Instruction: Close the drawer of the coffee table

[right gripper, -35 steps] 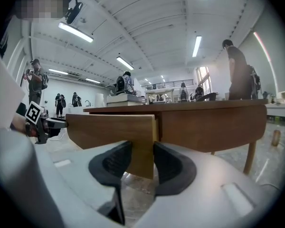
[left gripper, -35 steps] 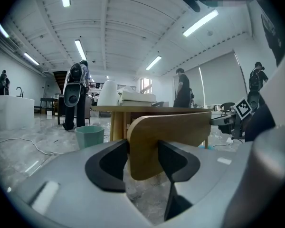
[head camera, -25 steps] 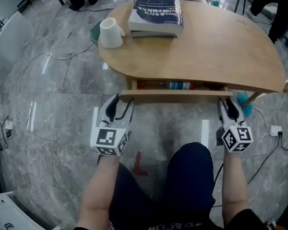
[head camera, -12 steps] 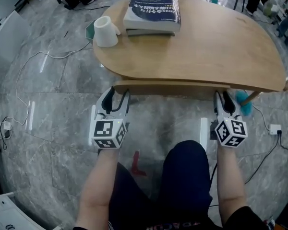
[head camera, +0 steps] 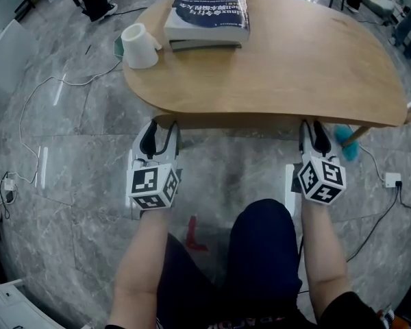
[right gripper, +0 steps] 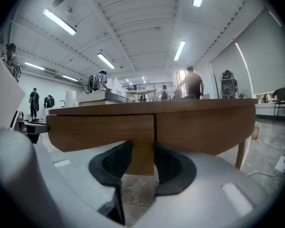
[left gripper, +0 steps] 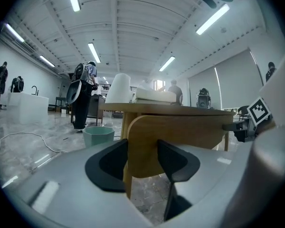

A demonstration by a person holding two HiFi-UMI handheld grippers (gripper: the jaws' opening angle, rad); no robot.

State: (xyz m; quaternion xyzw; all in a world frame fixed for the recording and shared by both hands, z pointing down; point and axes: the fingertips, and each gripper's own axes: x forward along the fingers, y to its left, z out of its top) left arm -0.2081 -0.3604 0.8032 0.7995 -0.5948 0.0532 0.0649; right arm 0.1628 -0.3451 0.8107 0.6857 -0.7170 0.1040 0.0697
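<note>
- Since a second ago the drawer (head camera: 240,122) has slid in under the tabletop (head camera: 294,67). Its contents no longer show, and both tongs have gone forward with it.
- Nearest to the camera, on this side of the tabletop, are the person's dark-clad knee (head camera: 264,252) and two bare forearms.
- A little closer to the tabletop sit the two marker cubes, the left cube (head camera: 153,187) and the right cube (head camera: 322,180).
- The left tongs (head camera: 159,130) stand spread at the tabletop's near edge. From the left gripper view, the left tongs (left gripper: 142,152) pinch nothing, and the rounded left end of the drawer front (left gripper: 180,137) fills the gap beyond them.
- The right tongs (head camera: 314,130) are likewise spread at that edge, well apart from the left pair. Seen from the right gripper view, the right tongs (right gripper: 142,152) hold nothing, and the seam at the right end of the drawer front (right gripper: 104,129) lies straight ahead.
- The drawer front now sits in line under the tabletop's near edge, with only a dark strip of it seen from above.
- On the tabletop's far left corner stands a white mug (head camera: 138,46).
- Just right of the mug lies a stack of books (head camera: 209,12).
- On the grey floor (head camera: 68,149) past the tabletop's left end stands a pale green bin (left gripper: 98,136).
</note>
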